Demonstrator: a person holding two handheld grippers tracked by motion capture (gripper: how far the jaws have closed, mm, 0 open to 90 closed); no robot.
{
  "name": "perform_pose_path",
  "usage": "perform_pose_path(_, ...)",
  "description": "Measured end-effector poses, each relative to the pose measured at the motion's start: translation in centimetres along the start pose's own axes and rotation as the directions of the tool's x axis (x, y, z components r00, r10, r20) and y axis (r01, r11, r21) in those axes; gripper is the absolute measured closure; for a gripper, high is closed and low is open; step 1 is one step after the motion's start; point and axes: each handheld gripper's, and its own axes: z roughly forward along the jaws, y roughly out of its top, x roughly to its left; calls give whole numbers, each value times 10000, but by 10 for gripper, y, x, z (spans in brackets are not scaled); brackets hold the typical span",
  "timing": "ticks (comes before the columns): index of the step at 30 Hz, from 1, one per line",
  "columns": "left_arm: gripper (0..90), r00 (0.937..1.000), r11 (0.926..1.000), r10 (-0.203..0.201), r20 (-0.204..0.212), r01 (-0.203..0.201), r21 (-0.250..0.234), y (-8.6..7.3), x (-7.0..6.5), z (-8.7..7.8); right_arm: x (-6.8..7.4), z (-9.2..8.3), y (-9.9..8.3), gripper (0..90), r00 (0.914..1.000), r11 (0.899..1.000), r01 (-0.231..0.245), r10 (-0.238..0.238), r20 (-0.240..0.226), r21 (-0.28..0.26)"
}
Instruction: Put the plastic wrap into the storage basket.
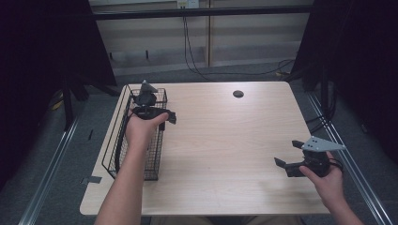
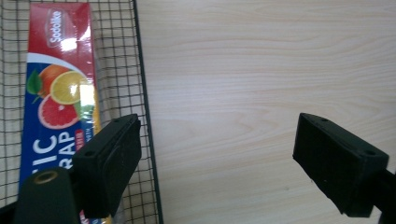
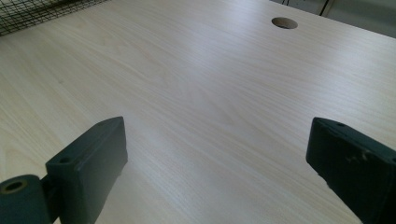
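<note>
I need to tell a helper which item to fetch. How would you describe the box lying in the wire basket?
Start at the black wire basket on the left edge of the wooden table. Lying flat on its mesh floor is a long cling-wrap box, red at one end, blue below, with pictured orange and grapefruit slices.

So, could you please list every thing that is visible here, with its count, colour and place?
wire basket: one, black, on the table's left edge.
plastic wrap box: one, red and blue with citrus pictures, lying inside the wire basket.
table: one, light wood, in the middle of the high view.
cable hole: one, dark and round, near the table's far edge.
cables: a few, black, on the floor behind the table.
left gripper: one, black, jaws open with nothing between them, at the basket's right rim.
right gripper: one, black, jaws open with nothing between them, over the table's near right part.
</note>
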Motion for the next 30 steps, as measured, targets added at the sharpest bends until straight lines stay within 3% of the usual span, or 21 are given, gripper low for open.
perform_pose_path(16, 146, 9959, 9977, 676, 602, -671, -107, -3, -25, 5, 0, 0, 0, 48, 10000, 10000, 24, -24, -23, -16)
perform_pose_path(27, 137, 9897, 9937, 1117, 893, -1114, -87, -7, -46, 13, 0, -2, 0, 47, 10000, 10000, 10, -10, -29, -11)
perform_pose_path(30, 134, 9852, 9908, 1351, 1059, -1356, -24, -8, -52, 15, -1, -2, 0, 48, 10000, 10000, 15, -15, -32, -20)
